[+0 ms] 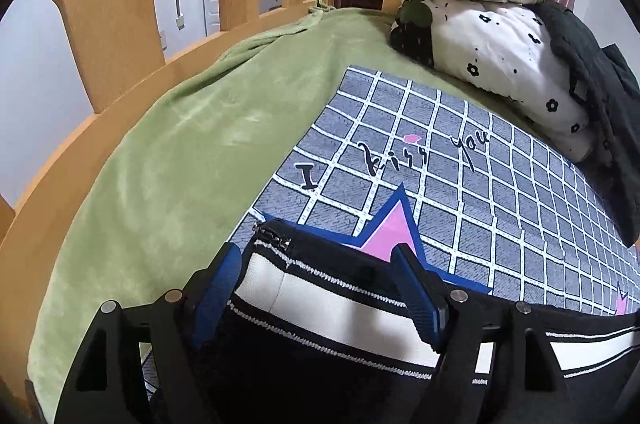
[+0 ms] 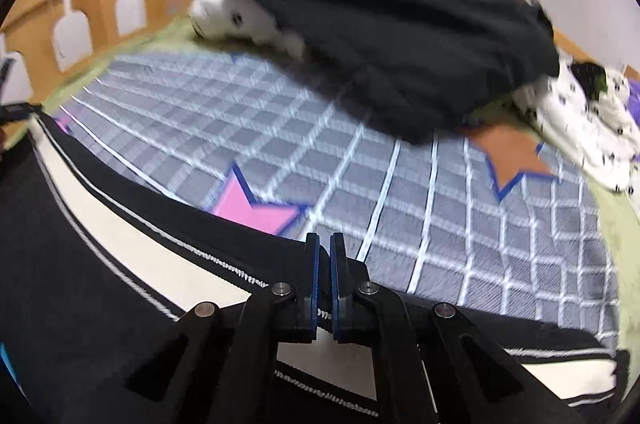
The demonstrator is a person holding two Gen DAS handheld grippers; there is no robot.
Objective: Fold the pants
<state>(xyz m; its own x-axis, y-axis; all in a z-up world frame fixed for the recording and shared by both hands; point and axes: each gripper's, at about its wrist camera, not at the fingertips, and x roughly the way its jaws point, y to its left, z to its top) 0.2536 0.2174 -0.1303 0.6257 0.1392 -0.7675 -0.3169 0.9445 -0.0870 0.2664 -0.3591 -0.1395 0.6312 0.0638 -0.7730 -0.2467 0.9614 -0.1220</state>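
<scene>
the pants (image 1: 320, 308), black with a cream side stripe, lay along the near edge of the grid sheet (image 1: 460, 152) on the bed (image 1: 192, 128). my left gripper (image 1: 316, 280) stood wide apart over one end of them, near the little zip, its fingers (image 1: 218, 288) either side of the stripe and holding nothing. my right gripper (image 2: 324, 264) was clenched on the pants' far edge, the two pads nearly meeting with cloth running between them; that view was smeared, so i judged rather than plainly saw that cloth was pinched there.

it looked to me like the start of a fold: one hand had its hold, the other had not. the next move called for my left gripper to come down and close on the edge by the zip, so both ends were held level. then the two could lift and carry that edge over together, keeping the stripe straight and the cloth taut between them.

the black jumper (image 2: 384, 24) and the spotted pillow (image 1: 492, 64) lay further up the bed, well apart from the pants, so the sheet ahead gave room to lay the fold.
</scene>
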